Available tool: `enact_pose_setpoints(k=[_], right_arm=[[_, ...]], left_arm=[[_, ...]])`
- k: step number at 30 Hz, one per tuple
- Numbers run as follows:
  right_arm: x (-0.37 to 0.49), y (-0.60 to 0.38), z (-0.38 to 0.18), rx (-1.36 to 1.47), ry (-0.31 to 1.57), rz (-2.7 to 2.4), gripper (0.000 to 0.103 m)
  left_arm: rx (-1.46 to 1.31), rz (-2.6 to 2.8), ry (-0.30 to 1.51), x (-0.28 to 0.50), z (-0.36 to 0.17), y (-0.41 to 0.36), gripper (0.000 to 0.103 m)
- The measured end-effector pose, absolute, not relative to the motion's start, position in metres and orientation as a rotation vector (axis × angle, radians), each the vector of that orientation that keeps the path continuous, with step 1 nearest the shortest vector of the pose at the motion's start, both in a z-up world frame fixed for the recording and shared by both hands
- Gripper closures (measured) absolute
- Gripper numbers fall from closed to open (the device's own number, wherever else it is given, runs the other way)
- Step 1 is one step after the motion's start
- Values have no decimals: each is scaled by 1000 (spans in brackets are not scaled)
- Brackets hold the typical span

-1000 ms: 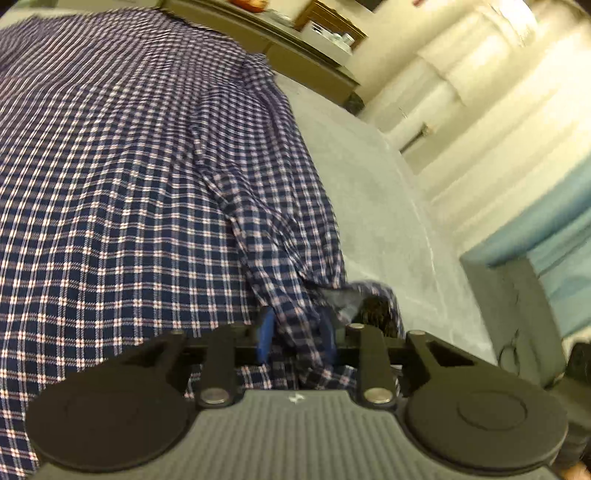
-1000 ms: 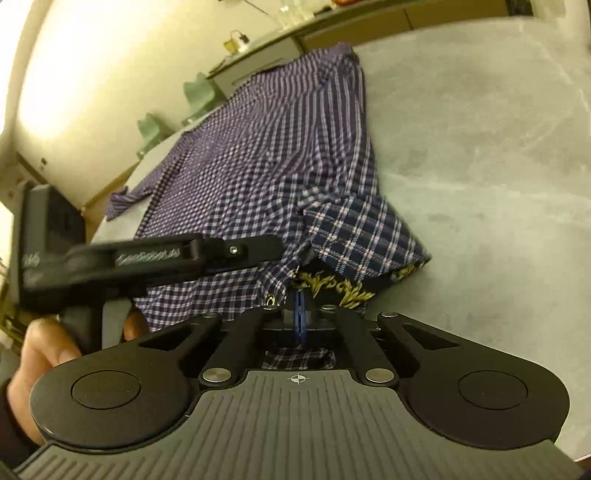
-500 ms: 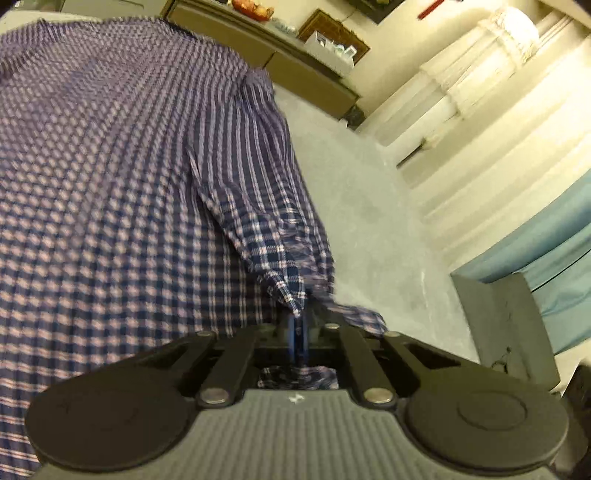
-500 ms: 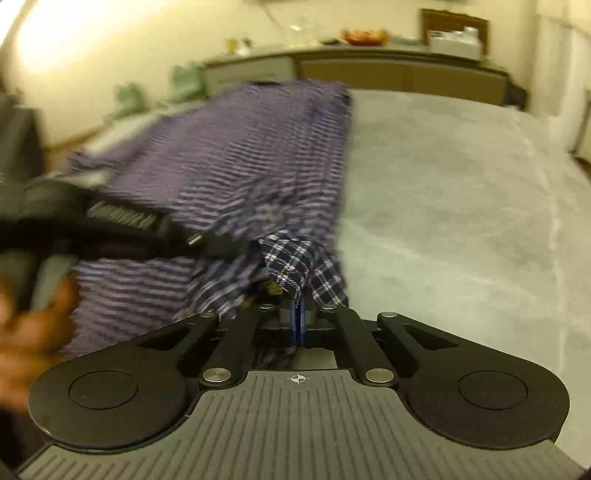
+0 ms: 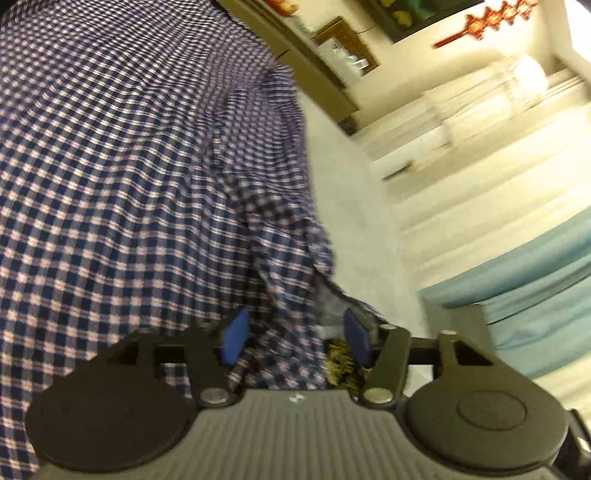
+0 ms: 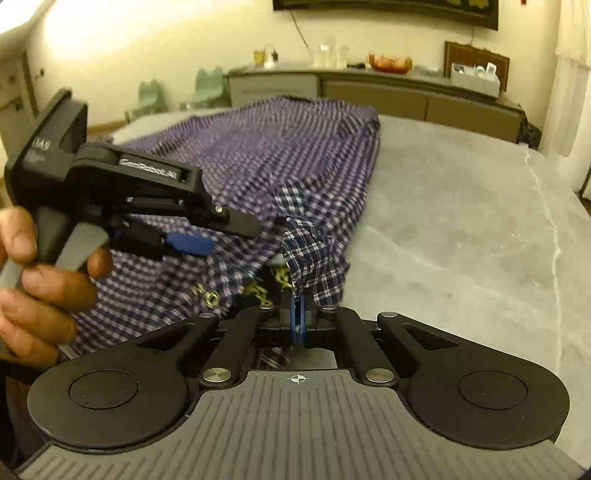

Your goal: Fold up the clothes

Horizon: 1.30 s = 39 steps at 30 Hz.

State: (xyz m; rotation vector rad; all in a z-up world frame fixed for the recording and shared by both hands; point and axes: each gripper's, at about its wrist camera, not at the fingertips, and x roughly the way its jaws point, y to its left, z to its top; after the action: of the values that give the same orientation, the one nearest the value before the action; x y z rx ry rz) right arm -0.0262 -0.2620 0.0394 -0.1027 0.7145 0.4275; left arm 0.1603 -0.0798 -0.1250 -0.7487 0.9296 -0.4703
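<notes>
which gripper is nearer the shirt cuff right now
Right. The right gripper is shut on the cuff of the checked shirt, pinching it. The left gripper is opening, pads off the cloth, beside it over the shirt body.

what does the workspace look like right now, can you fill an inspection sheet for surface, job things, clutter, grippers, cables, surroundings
surface: pale grey cover, bare on the right of the right wrist view.
job's things: one blue checked shirt spread on the cover, its near edge lifted; a dark patterned lining shows at that edge.
clutter: nothing seen on the cover besides the shirt.
grippers: left gripper has its jaws opening, with shirt cloth between them but the pads not pressing on it; a hand holds its handle. right gripper is shut on the shirt edge.
cables: a cord hangs down the far wall.
surroundings: long sideboard with an orange bowl; pale curtains.
</notes>
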Motion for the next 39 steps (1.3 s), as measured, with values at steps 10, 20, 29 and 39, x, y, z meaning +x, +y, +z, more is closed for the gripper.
enact_pose_setpoints(k=[10, 20, 29, 39], right_arm=[[-15, -253, 18, -215, 752, 312, 88], [-42, -211, 58, -453, 710, 452, 103], [-54, -215, 55, -431, 782, 515, 59], [-14, -221, 17, -305, 887, 473, 66]], left_arm=[[-728, -501, 923, 114, -132, -88, 62], [-868, -525, 936, 124, -111, -61, 86], [-783, -429, 995, 110, -135, -53, 66], [-716, -294, 732, 41, -36, 78, 50]])
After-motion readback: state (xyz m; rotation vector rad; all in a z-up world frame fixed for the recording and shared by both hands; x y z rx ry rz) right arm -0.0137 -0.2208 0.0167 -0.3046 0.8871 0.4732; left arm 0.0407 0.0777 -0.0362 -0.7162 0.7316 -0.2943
